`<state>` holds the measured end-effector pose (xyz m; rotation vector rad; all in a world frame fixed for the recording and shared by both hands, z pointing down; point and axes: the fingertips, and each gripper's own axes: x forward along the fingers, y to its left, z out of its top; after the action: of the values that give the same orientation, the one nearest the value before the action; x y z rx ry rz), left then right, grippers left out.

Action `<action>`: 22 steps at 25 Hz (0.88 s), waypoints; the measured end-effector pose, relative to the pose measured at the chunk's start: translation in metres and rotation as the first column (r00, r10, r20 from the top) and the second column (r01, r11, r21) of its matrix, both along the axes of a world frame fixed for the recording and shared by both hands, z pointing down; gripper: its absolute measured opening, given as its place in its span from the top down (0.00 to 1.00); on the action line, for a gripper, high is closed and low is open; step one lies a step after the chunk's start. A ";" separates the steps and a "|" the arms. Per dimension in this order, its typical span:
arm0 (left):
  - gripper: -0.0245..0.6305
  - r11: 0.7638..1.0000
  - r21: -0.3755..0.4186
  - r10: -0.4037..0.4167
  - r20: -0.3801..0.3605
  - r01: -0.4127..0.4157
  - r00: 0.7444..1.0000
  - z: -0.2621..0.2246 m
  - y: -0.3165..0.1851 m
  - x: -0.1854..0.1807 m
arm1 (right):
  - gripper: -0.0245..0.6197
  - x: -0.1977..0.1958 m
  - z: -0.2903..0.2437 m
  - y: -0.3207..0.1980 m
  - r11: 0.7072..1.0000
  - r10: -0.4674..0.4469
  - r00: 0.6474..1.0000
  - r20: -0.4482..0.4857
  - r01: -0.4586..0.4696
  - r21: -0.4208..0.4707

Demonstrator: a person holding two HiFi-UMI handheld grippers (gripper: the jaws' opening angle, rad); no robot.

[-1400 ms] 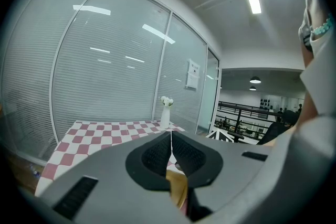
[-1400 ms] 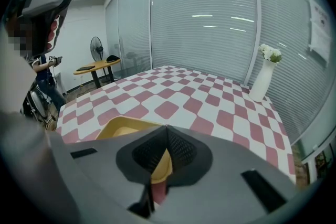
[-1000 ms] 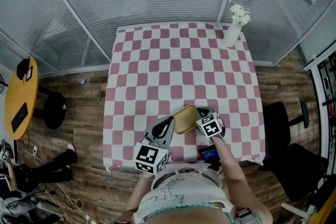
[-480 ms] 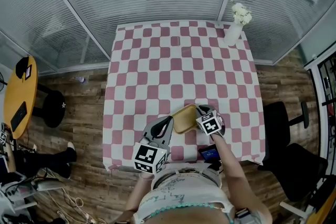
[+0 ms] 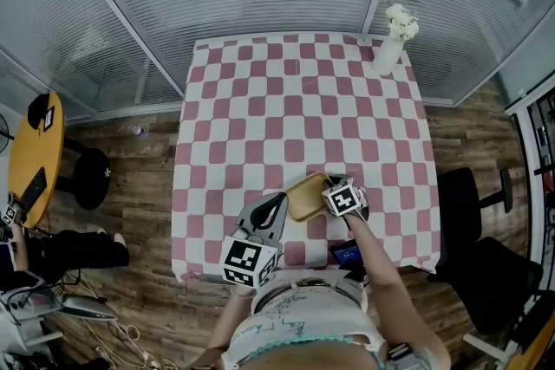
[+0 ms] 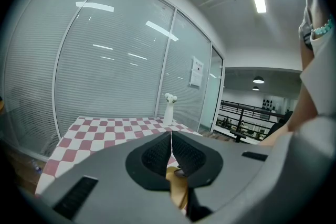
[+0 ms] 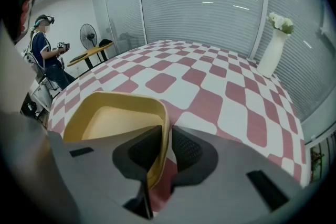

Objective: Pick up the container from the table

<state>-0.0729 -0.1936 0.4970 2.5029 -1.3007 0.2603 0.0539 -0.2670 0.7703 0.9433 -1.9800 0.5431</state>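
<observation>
**A:** What's your left claw doing?

**B:** My left claw (image 6: 170,140) is pressed together on nothing. It hangs just beside the container's (image 5: 303,197) near-left edge.

**A:** And where is the container?

**B:** It's near the front edge of the table (image 5: 260,117), between my two claws. My right claw (image 7: 167,138) is pinching its right wall, with one jaw inside and one outside.

**A:** Is it off the table yet?

**B:** I can't tell. In the right gripper view it looks tilted, with the pinched side higher.

**A:** So how do you lift it well?

**B:** I reckon a pinch on one wall lets the far side droop and drag. I'd squeeze firmly, raise it straight up and slowly, and level my wrist so the base comes away flat. If it sags, I'd spread my left claw and take the opposite wall.

**A:** Is anything in the way?

**B:** No. The vase (image 5: 386,52) stands well apart at the far right corner.
</observation>
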 end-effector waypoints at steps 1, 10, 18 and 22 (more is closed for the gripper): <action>0.94 1.000 -0.001 -0.001 0.001 0.001 1.000 0.000 0.000 0.000 | 0.88 0.000 0.002 0.001 1.000 0.003 1.000 -0.004 -0.003 -0.011; 0.94 1.000 -0.012 0.008 0.004 -0.008 1.000 0.005 -0.004 0.004 | 0.91 -0.001 0.006 0.005 0.999 0.039 0.998 0.047 -0.039 -0.011; 0.94 0.999 -0.029 0.030 0.009 -0.030 1.000 0.007 0.000 0.009 | 0.91 -0.002 0.009 0.004 0.999 0.042 0.997 0.062 -0.044 0.022; 0.94 0.999 -0.034 0.028 0.015 -0.027 1.000 0.009 0.001 0.008 | 0.91 -0.001 0.006 0.006 0.999 0.047 0.997 0.061 -0.048 0.008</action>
<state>-0.0647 -0.1927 0.5057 2.4966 -1.2582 0.3060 0.0526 -0.2606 0.7767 0.9925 -2.0199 0.5962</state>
